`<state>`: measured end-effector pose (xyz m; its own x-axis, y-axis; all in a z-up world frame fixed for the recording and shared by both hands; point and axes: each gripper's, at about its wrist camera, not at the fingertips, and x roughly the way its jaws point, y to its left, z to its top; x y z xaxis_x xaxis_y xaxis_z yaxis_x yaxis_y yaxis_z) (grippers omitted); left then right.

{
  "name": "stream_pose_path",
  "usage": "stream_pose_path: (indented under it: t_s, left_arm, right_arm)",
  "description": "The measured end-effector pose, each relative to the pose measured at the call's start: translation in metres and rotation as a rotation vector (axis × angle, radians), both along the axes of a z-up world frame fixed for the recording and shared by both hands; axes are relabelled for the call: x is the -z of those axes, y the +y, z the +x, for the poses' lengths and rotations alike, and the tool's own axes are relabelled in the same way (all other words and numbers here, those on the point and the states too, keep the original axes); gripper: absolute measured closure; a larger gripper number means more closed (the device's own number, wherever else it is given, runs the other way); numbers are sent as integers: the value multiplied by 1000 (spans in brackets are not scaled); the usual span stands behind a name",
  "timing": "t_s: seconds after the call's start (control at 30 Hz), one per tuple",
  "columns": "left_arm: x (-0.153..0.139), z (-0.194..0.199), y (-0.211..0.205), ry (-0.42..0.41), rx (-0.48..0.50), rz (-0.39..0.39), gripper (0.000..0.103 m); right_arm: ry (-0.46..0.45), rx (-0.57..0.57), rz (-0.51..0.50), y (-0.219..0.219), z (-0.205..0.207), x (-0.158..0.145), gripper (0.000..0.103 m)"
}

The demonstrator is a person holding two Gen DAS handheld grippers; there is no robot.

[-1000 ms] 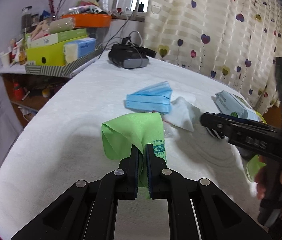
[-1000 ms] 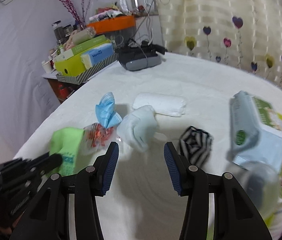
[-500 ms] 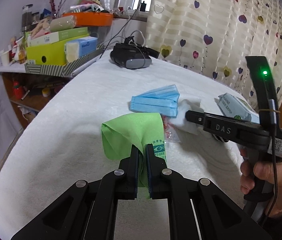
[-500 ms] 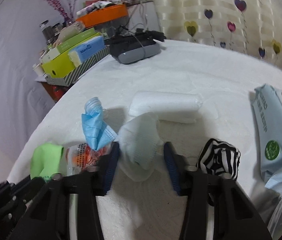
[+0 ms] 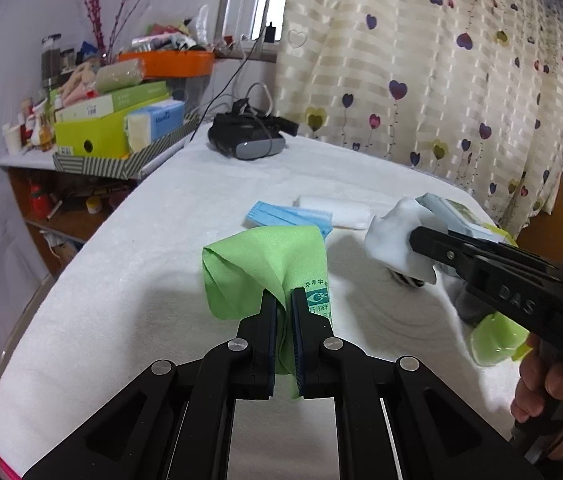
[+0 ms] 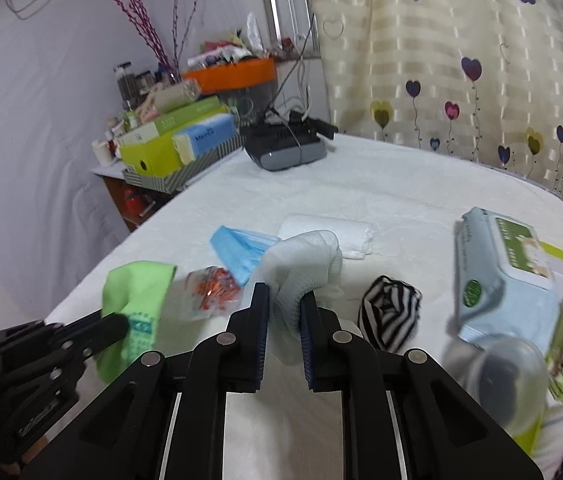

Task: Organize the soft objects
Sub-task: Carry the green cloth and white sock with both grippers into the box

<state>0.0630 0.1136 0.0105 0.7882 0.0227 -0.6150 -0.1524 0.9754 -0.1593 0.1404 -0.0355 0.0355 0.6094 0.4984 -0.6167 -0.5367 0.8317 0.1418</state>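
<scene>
My left gripper (image 5: 284,312) clamps the green cloth (image 5: 265,264); my right gripper (image 6: 284,316) clamps the white sock (image 6: 301,268) (lifted for sorting), both near the masks (image 6: 237,250).

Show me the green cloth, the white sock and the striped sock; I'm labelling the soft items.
green cloth (image 5: 257,264), left wrist view, on its broad upper fold.
white sock (image 6: 305,264), right wrist view, on its bunched middle.
striped sock (image 6: 391,312), right wrist view, on its rolled centre.
</scene>
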Motion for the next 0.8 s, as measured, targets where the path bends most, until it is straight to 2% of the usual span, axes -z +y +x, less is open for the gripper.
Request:
stream_pose_path:
  t_s: [0.33, 0.8]
  left_arm:
    - [-24, -20, -31, -55, 45, 19, 96]
    - [-40, -28, -81, -97, 155, 21, 96]
  right_arm:
    - [-66, -2, 74, -39, -44, -25, 88]
    - [-114, 43, 102, -83, -77, -35, 88]
